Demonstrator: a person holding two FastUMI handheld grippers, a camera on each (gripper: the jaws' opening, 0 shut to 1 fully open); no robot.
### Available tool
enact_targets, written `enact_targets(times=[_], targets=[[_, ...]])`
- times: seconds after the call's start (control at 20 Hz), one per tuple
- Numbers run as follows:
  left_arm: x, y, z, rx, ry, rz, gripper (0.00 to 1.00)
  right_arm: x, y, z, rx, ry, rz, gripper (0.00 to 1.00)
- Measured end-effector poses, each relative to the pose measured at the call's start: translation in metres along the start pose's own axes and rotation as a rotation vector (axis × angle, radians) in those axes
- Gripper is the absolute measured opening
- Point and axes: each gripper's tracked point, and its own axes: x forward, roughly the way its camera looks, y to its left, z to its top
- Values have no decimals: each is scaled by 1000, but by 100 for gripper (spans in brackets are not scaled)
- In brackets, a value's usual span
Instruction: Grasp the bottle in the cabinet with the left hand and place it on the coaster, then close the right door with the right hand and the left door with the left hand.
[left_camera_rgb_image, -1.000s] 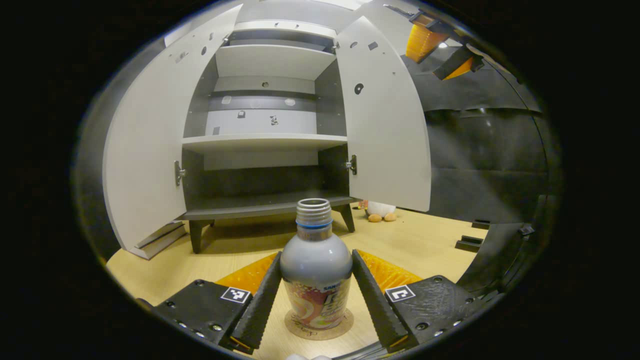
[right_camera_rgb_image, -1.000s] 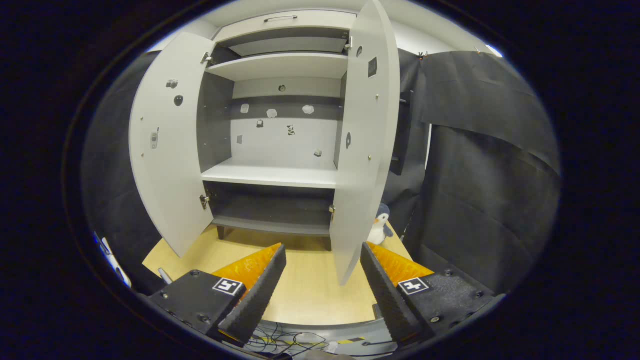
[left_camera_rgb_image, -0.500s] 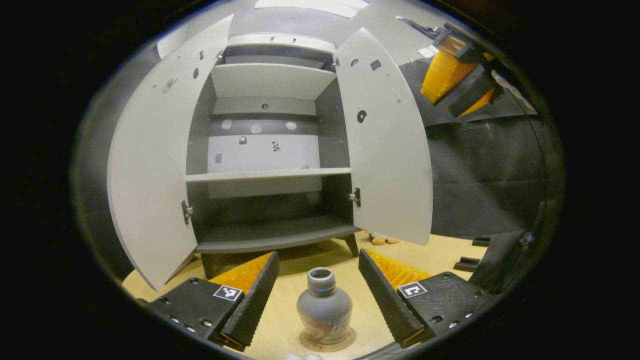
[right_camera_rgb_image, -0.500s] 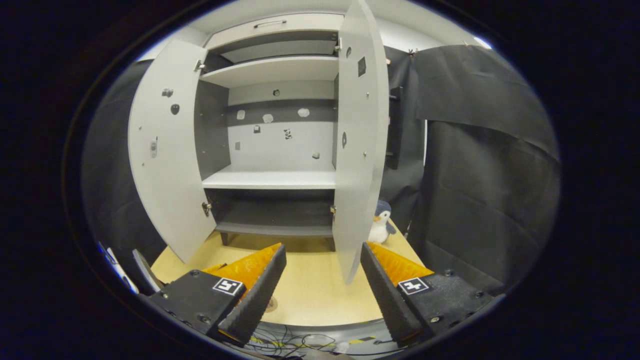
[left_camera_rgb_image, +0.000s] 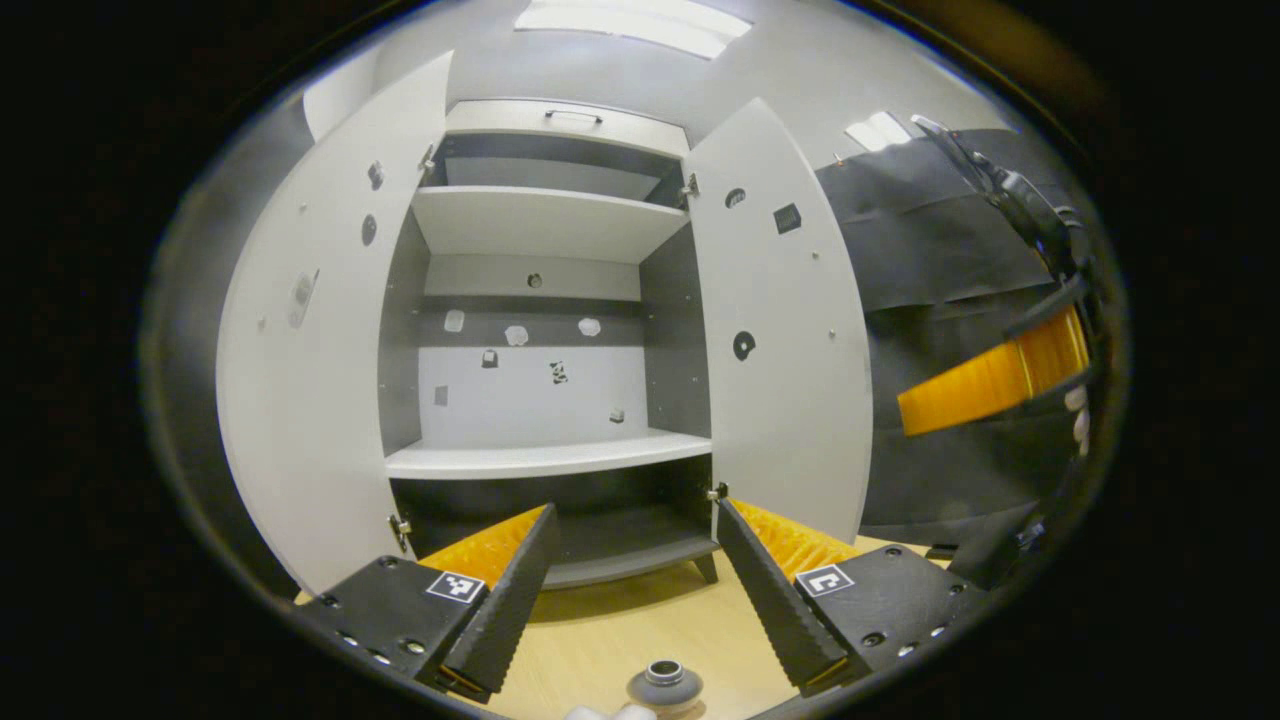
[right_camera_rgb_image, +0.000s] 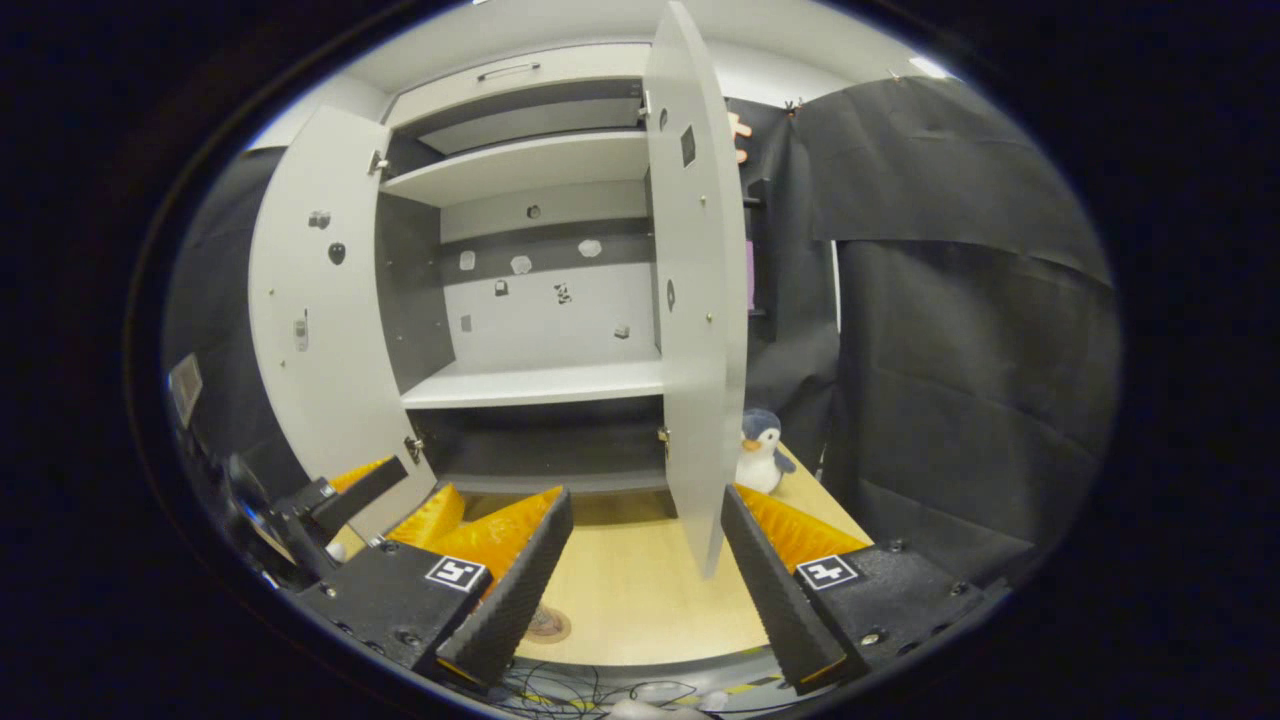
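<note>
Tabletop (right_camera_rgb_image: 640, 590) – right door (right_camera_rgb_image: 700, 300) edge-on, ajar.

Plush penguin (right_camera_rgb_image: 762, 452) upright on the wooden tabletop (right_camera_rgb_image: 640, 590), near black cloth wall (right_camera_rgb_image: 960, 380).

The light wooden tabletop (right_camera_rgb_image: 640, 590) is carrying a grey two-door cabinet on short dark legs (left_camera_rgb_image: 545, 330), standing at its far side with both doors open. In front of the cabinet, a grey uncapped bottle (left_camera_rgb_image: 665, 685) is standing upright. In the right gripper view, a round brown coaster (right_camera_rgb_image: 547, 624) is lying in front of the cabinet, and a small plush penguin (right_camera_rgb_image: 762, 452) is sitting to the cabinet's right.
</note>
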Motion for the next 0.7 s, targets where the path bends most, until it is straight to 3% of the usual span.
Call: enact_targets(times=[0.4, 0.7], targets=[[-8, 44, 67, 32, 59, 126, 97, 13, -49, 26, 68, -84, -50, 98], [-15, 55, 83, 53, 115, 271, 98, 28, -134, 53, 82, -118, -85, 98]])
